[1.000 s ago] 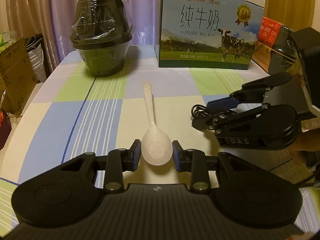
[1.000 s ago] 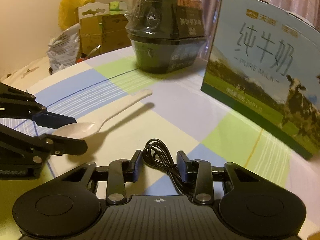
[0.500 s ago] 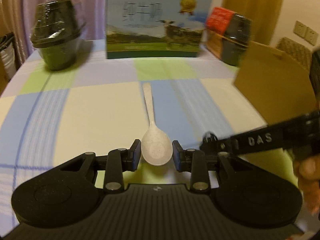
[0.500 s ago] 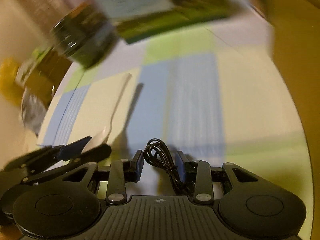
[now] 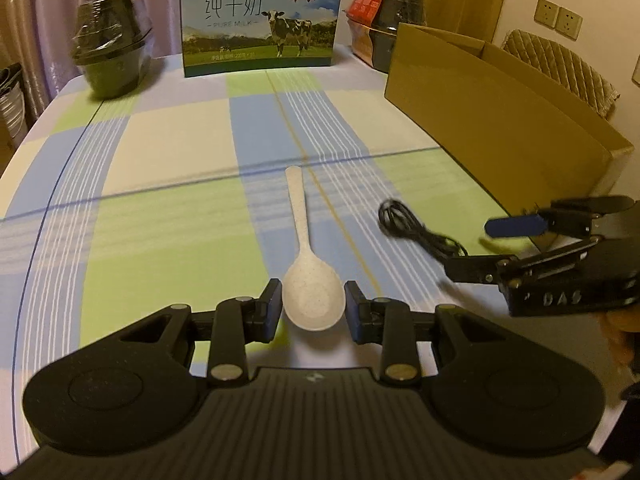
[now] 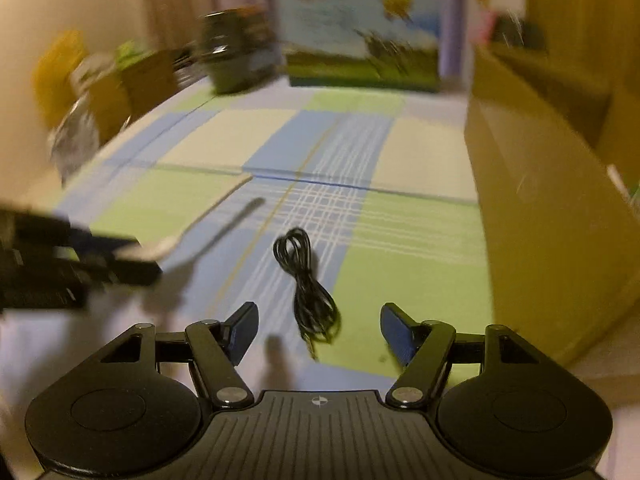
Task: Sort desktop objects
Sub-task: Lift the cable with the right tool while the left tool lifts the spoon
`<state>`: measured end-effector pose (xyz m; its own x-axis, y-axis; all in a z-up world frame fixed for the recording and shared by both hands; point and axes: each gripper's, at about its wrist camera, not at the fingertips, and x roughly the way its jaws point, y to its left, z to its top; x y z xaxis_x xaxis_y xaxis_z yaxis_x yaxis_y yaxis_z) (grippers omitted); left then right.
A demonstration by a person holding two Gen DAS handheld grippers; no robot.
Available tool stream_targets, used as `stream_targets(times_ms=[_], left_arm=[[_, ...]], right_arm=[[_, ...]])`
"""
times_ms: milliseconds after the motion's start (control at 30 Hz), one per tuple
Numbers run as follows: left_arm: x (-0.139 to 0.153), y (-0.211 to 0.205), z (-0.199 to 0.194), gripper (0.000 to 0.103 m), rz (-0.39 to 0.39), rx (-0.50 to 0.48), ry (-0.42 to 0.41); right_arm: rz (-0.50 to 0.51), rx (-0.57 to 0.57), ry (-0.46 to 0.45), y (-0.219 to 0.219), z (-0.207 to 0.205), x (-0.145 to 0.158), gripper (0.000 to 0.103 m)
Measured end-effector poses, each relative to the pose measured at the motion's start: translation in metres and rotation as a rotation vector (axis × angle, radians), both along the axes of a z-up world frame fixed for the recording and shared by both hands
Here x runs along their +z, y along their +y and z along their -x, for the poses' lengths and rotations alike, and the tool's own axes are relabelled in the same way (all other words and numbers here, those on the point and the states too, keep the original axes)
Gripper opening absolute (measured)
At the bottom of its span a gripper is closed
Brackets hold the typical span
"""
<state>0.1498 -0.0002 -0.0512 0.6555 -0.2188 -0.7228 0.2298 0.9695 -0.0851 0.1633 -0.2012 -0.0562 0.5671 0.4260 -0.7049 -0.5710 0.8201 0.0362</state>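
A white speckled spoon (image 5: 308, 280) is held off the table by its bowl, handle pointing away, with my left gripper (image 5: 314, 308) shut on it. A coiled black cable (image 6: 308, 280) lies on the checked tablecloth, free of any finger. My right gripper (image 6: 318, 332) stands wide open just behind the cable. In the left wrist view the right gripper (image 5: 470, 248) is at the right, with the cable (image 5: 416, 232) just left of its lower finger. The right wrist view is blurred; it shows the left gripper (image 6: 132, 260) with the spoon (image 6: 200, 216) at the left.
An open cardboard box (image 5: 500, 120) stands along the table's right side, close to the right gripper. At the back are a milk carton (image 5: 260, 20), wrapped black bowls (image 5: 112, 40) and a red and black package (image 5: 384, 20). The tablecloth (image 5: 168, 240) covers the table.
Both grippers have swung right, nearer the cardboard box. The right gripper has opened and let go of the cable, which now lies on the cloth. The left gripper still holds the spoon.
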Motion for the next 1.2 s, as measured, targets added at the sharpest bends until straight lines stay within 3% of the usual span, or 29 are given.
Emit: stream_targets(times_ms=[200,300,333,367,600,900,1067,1200], left_arm=[[-0.001,-0.004,0.004,0.028,-0.001,0.007,-0.013],[-0.002,-0.004,0.001,0.028,-0.009,0.015,-0.022],[-0.003,-0.004,0.000,0.028,-0.005,0.017,-0.020],[-0.003,-0.004,0.000,0.028,-0.003,0.016,-0.019],[-0.011,-0.012,-0.001,0.028,-0.029,0.001,-0.006],[-0.019,-0.015,-0.002,0.028,-0.048,0.003,0.009],[-0.021,-0.015,-0.002,0.028,-0.053,0.004,0.009],[-0.021,-0.016,-0.001,0.029,-0.057,0.005,0.005]], right_arm=[[0.030,0.117,-0.082,0.030,-0.007,-0.018,0.052],[0.002,0.104,-0.054,0.030,-0.009,-0.025,0.041],[-0.012,0.091,-0.040,0.030,-0.010,-0.025,0.027],[-0.003,0.074,-0.041,0.030,-0.008,-0.024,0.022],[-0.101,-0.074,0.078,0.001,0.013,-0.012,0.021],[-0.079,-0.064,0.002,0.009,0.026,-0.014,0.028],[-0.018,-0.031,-0.061,0.017,0.029,-0.020,0.031],[-0.026,-0.036,-0.056,0.017,0.029,-0.021,0.034]])
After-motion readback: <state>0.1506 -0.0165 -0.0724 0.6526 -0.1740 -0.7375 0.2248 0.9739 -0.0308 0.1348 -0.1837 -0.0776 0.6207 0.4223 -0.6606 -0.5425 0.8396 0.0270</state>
